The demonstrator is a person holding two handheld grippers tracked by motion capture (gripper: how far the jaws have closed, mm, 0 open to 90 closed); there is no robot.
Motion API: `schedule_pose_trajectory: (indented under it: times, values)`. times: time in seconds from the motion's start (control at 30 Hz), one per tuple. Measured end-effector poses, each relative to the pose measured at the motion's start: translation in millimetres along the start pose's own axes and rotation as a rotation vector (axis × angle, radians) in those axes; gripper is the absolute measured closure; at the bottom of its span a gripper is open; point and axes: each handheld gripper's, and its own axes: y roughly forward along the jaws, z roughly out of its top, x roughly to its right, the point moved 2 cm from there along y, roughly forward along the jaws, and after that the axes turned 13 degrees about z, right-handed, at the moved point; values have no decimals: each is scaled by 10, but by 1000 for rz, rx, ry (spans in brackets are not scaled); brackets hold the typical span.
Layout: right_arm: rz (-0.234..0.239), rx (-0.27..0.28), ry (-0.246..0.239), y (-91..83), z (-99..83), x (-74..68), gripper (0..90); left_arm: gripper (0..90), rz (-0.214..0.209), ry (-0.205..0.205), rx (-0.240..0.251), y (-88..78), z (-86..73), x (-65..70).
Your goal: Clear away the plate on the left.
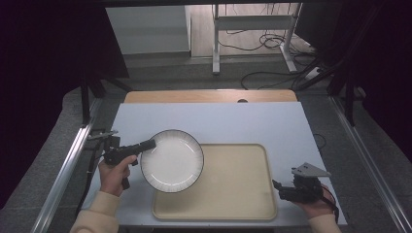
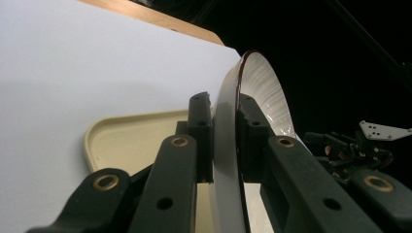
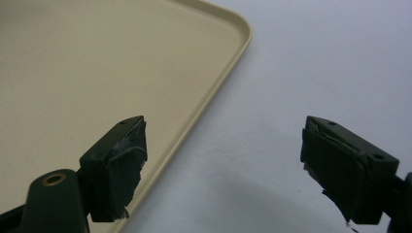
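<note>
Left gripper is clamped on the rim of the white plate, and the left gripper view makes it obvious: one jaw on each face of the plate's edge, pads pressed tight. The plate has a thin dark rim line and fine ribbing round the border, and it's tilted, hanging partly over the near-left corner of the beige tray and partly over the white table. I can't really tell from the high view whether its low edge is touching the tray or just hovering.

Right gripper is sitting off by the tray's right edge with its jaws wide apart and nothing between them. Its own view looks down at the tray corner and bare tabletop.

So my read: this is the carry step, plate in the air and on its way to getting set down in the tray. Next move probably means levelling the plate out and lowering it flat before letting go.

Containers: the tray is empty apart from the overlapping plate, and the plate has nothing on it.
</note>
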Motion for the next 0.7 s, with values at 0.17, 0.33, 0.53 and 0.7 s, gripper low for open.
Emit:
schedule_pose_trajectory:
  times: [0.17, 0.33, 0.53, 0.7]
  values:
    - [0, 0, 0, -2, -1, 0, 177, 804, -10, 9, -13, 68, -21, 63]
    - [0, 0, -1, -1, 0, -1, 177, 804, -21, 16, -25, 154, -52, 131]
    - [1, -1, -1, 3, 1, -3, 177, 803, -24, 28, -38, 218, -75, 198]
    - [0, -1, 0, 2, 0, 0, 177, 803, -31, 39, -47, 269, -95, 245]
